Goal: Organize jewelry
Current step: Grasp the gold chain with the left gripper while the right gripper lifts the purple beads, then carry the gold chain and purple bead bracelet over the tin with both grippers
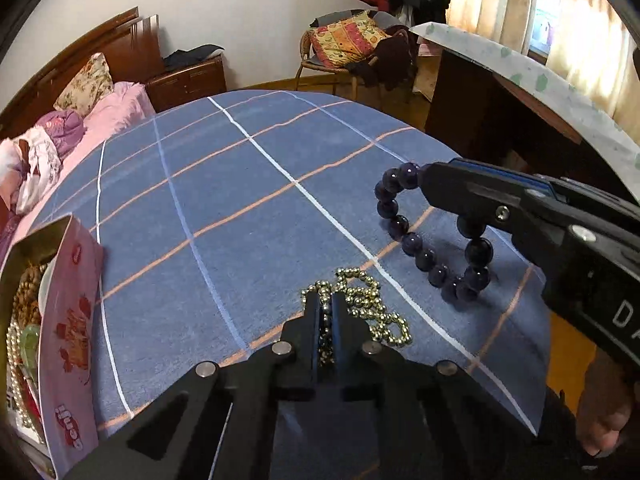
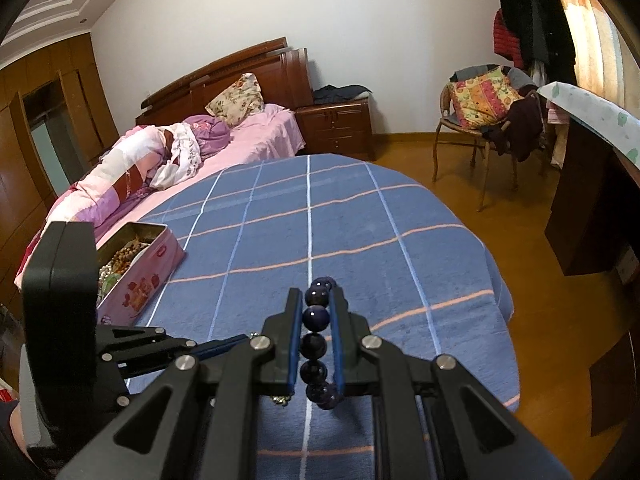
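Note:
A gold bead chain (image 1: 374, 312) lies bunched on the blue checked cloth (image 1: 224, 200). My left gripper (image 1: 329, 306) is shut on part of this chain, down at the cloth. My right gripper (image 2: 316, 300) is shut on a dark purple bead bracelet (image 2: 316, 316), which hangs as a loop from its fingers just above the cloth in the left wrist view (image 1: 424, 256). The right gripper (image 1: 424, 178) is to the right of the chain. An open pink tin (image 2: 140, 272) holding several bead strings stands at the left; it also shows in the left wrist view (image 1: 68, 340).
The cloth covers the foot of a bed (image 2: 256, 136) with pink sheets and a bundled quilt (image 2: 132, 168). A chair with a cushion (image 2: 480, 104), a nightstand (image 2: 336, 128) and a dark desk (image 2: 580, 184) stand on the wooden floor to the right.

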Demonstrator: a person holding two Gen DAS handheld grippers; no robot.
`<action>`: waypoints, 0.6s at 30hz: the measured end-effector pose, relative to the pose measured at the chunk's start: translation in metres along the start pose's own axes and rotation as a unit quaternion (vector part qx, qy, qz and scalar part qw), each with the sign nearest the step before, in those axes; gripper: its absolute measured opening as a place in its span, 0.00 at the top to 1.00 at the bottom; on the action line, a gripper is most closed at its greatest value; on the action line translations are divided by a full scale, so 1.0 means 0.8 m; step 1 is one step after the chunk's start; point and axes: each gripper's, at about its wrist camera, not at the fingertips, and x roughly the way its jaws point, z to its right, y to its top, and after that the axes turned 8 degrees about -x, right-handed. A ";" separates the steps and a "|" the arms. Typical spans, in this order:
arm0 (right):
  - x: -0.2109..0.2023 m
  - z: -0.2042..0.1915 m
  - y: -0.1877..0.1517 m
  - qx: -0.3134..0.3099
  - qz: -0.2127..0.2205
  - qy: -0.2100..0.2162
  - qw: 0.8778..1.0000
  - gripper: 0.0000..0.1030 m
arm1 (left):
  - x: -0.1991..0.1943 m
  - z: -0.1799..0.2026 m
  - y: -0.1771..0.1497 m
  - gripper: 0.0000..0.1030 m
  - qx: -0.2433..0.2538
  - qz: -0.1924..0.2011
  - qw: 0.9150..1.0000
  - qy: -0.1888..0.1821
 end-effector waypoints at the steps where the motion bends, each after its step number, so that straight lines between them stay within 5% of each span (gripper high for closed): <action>1: -0.001 -0.002 0.000 -0.001 0.001 0.001 1.000 0.85 | -0.003 -0.002 -0.001 0.96 -0.005 0.001 1.000 -0.001; 18: -0.025 -0.045 0.022 -0.024 0.025 0.032 0.999 0.85 | -0.137 -0.066 0.012 0.96 -0.055 0.111 0.992 0.006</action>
